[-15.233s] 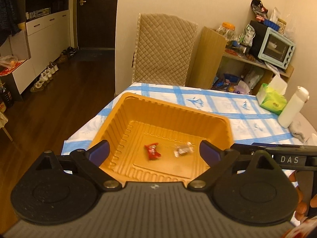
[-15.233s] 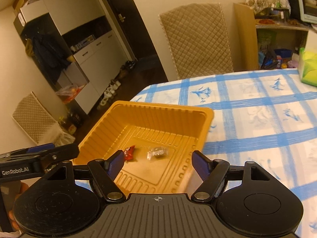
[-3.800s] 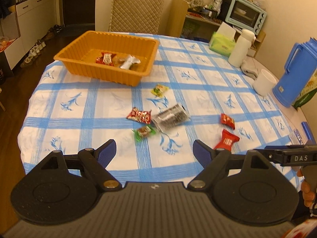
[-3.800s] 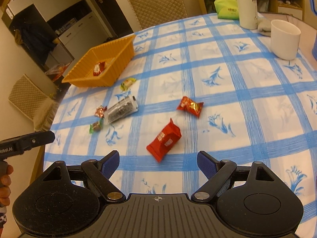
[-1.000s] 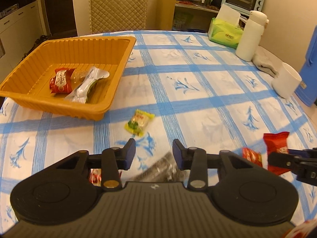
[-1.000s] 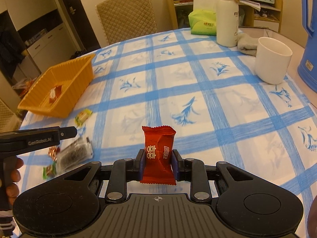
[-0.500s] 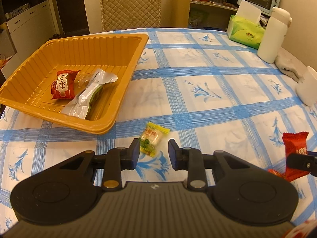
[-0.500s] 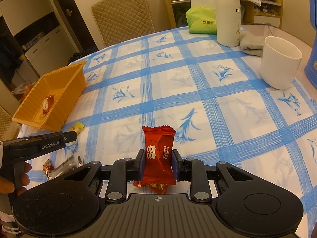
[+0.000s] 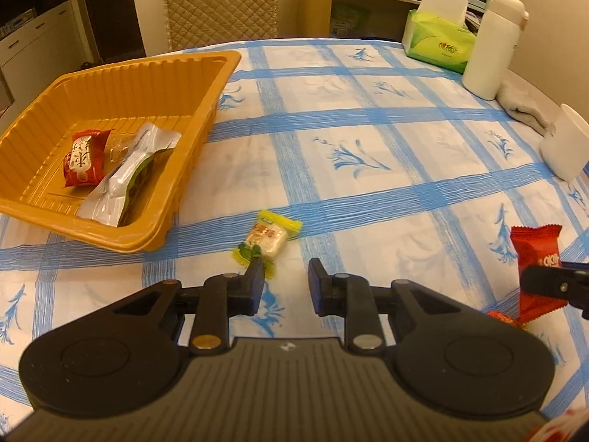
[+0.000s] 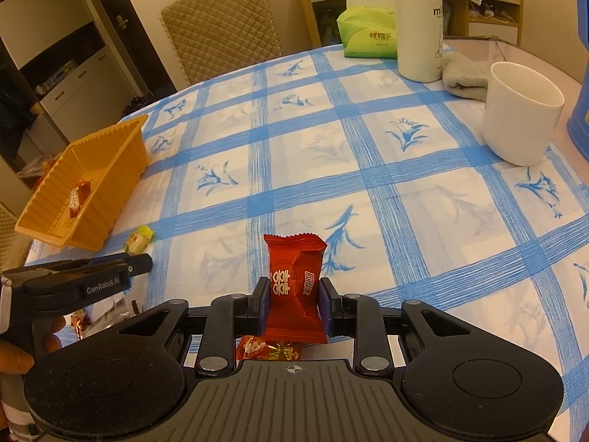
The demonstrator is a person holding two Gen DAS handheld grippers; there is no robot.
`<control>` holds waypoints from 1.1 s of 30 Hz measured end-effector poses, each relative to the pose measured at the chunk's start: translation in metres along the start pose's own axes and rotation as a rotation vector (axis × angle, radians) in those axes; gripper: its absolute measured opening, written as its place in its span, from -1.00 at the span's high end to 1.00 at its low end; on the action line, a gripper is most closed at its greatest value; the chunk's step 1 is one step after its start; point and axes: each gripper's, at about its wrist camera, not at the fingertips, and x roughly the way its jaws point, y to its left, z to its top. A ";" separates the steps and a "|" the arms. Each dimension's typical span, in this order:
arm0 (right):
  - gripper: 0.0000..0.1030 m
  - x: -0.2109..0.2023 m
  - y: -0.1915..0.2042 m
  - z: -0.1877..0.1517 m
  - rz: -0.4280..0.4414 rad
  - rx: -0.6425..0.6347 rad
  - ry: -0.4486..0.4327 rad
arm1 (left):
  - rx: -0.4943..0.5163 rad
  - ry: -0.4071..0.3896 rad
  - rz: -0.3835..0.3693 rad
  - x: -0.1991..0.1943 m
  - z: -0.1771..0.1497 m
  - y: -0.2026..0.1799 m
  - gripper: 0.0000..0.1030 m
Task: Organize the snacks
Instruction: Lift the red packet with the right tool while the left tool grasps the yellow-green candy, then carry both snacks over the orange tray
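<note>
Right wrist: red snack packet (image 10: pixel 294 291) upright (long axis vertical), pinched by right hand-held gripper (image 10: pixel 294 304)

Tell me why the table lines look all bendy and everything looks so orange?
Left wrist view: the fisheye lens bows the tablecloth stripes, and dark corners frame the picture. Right wrist view: the same bending; warm indoor light tints the white mug yellowish.

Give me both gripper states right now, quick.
Left gripper: open, empty, just short of the yellow-green wrapped candy.
Right gripper: shut on the red foil snack packet.
</note>
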 end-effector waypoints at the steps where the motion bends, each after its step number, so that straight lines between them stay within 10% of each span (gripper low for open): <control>1: 0.46 0.000 0.000 0.001 0.000 -0.001 0.000 | 0.004 -0.007 0.008 -0.001 0.001 0.000 0.54; 33: 0.46 -0.004 -0.010 -0.001 -0.028 0.024 -0.001 | 0.064 0.011 0.010 0.022 0.023 -0.008 0.57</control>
